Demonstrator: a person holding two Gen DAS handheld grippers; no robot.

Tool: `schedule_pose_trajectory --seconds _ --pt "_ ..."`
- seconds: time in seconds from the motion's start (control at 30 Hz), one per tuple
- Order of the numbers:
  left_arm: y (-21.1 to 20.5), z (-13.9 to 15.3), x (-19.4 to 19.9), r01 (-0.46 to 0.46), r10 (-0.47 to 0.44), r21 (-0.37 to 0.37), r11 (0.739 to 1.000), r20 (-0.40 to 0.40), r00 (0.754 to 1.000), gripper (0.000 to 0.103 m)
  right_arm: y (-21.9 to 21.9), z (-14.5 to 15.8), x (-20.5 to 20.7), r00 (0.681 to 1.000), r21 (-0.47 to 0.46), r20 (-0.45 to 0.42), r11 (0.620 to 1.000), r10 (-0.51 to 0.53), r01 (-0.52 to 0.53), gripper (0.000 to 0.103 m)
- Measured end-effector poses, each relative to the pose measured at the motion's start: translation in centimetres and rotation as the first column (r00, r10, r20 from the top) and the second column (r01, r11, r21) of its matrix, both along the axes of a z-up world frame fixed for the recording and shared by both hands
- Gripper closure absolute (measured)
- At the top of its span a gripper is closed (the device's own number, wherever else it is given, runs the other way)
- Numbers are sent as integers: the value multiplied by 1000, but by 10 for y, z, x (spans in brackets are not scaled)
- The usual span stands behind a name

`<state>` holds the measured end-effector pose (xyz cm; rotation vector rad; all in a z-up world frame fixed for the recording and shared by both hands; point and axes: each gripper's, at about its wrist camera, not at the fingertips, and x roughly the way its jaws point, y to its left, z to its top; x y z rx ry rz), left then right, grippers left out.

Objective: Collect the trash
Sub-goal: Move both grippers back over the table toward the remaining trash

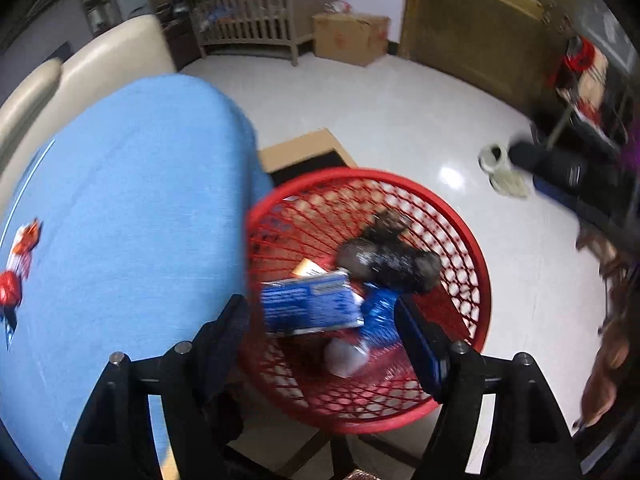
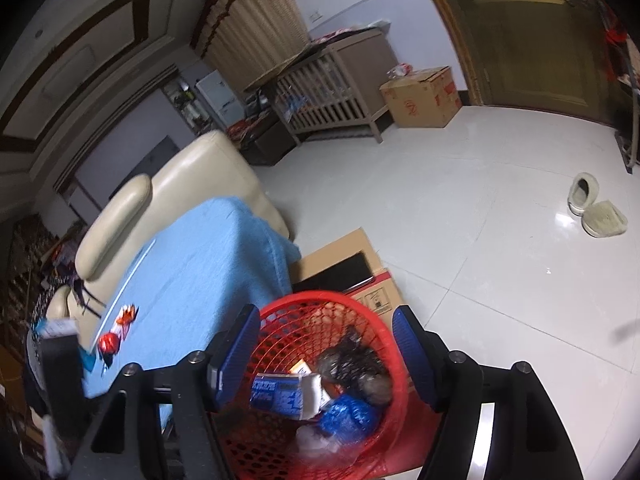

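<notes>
A red mesh basket (image 1: pixel 476 264) (image 2: pixel 384 332) stands on the floor beside a table with a blue cloth (image 1: pixel 132 208) (image 2: pixel 192 280). Inside it lie a blue box (image 1: pixel 308 306) (image 2: pixel 280 394), a crumpled black bag (image 1: pixel 388 260) (image 2: pixel 356 368), a blue wrapper (image 1: pixel 380 316) (image 2: pixel 348 416) and clear plastic (image 1: pixel 346 356). My left gripper (image 1: pixel 322 320) is open and empty above the basket. My right gripper (image 2: pixel 324 332) is open and empty above the basket too. A red, white and orange wrapper (image 1: pixel 18 268) (image 2: pixel 118 330) lies on the blue cloth.
A flat cardboard box (image 1: pixel 304 150) (image 2: pixel 352 268) lies behind the basket. A cream sofa (image 1: pixel 92 60) (image 2: pixel 180 176) stands behind the table. Slippers (image 1: pixel 502 170) (image 2: pixel 596 206), a cardboard carton (image 1: pixel 350 38) (image 2: pixel 424 98) and a wooden crib (image 1: pixel 256 12) (image 2: pixel 336 84) are across the tiled floor.
</notes>
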<state>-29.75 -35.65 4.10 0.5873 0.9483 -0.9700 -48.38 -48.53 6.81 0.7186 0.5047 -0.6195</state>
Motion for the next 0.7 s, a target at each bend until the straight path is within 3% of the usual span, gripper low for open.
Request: schedule_pose_trajectory --seconds 0.17,0.33,0.5,0.7 --pt "39 19 41 -119 119 -74 990 -1 993 27 22 -8 37 989 3 -117 996 88 -88 23" --pt "91 26 81 -255 256 -112 961 0 967 27 50 -19 73 958 19 -219 983 185 -185 23" --pt "150 23 124 -409 409 -136 903 -29 912 27 83 -24 110 915 37 -299 962 270 -272 23" --pt "222 14 169 -579 578 -169 798 -60 814 27 123 -26 149 868 29 -345 928 357 -370 22"
